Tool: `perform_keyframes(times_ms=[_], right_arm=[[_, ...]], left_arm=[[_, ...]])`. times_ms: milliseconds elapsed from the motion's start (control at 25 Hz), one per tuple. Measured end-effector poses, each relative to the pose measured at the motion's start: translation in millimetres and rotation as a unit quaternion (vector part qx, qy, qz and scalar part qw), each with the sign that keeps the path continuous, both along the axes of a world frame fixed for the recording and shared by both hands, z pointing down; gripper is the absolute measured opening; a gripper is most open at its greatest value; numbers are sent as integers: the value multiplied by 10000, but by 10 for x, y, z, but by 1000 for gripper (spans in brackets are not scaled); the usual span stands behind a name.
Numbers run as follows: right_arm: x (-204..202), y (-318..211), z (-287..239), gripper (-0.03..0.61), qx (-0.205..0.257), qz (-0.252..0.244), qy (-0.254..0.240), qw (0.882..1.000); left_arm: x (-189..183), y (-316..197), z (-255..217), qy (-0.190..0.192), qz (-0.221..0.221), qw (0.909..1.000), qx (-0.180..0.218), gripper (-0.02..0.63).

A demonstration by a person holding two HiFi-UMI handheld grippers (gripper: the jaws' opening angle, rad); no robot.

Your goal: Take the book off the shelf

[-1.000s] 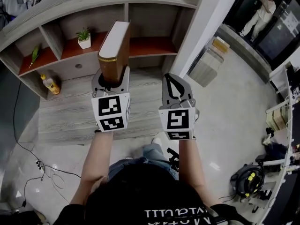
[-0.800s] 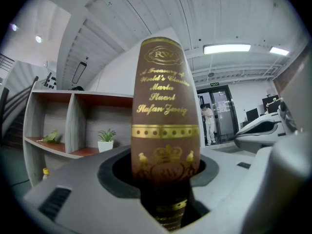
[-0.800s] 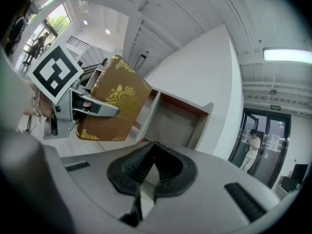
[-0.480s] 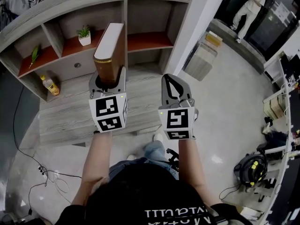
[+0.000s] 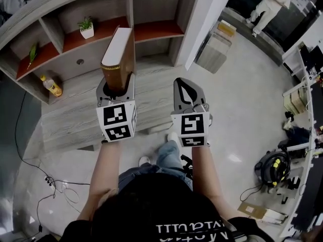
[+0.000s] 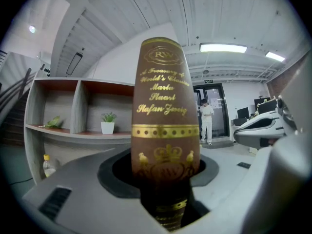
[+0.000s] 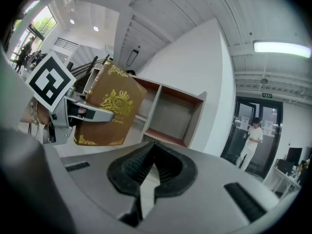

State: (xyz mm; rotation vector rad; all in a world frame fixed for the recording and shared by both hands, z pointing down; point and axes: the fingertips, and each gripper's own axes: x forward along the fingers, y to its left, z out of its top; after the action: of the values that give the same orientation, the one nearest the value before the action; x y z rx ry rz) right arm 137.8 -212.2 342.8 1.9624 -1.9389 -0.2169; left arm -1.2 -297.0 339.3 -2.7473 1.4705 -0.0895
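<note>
The left tool (image 5: 117,88) pinches the lower end of an upright brown gilt-lettered book (image 5: 119,54), out in front of the shelf (image 5: 156,30). Beside it, the right tool (image 5: 188,92) is pressed together on nothing. Farther off, 1 potted plant (image 5: 86,27) stands on the shelf.

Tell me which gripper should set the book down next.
Left. The left gripper is shut on the bottom of the brown book, which stands upright in it, clear of the shelf. The right gripper is shut on nothing and would probably have to take the book over first.
</note>
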Motion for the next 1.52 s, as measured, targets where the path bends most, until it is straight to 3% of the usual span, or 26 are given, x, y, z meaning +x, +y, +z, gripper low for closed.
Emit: perform_keyframes(times_ms=[160,400,640,1520], right_arm=[[30,18,200,15,-103,108,-385,9991],[70,32,635,14,-306,352,-1422,9887],[91,98,979,14,-438,561,-1882,9796],[119,123,1220,14,-718,583,-1743,9803]], left_arm=[[-34,28,210,-39,43,10000,-67,233],[-73,48,492,-82,142,9998,-99,233],[-28,122,744,-214,285,9991,-212,233],[86,111,903,-237,377,9986,-289,233]])
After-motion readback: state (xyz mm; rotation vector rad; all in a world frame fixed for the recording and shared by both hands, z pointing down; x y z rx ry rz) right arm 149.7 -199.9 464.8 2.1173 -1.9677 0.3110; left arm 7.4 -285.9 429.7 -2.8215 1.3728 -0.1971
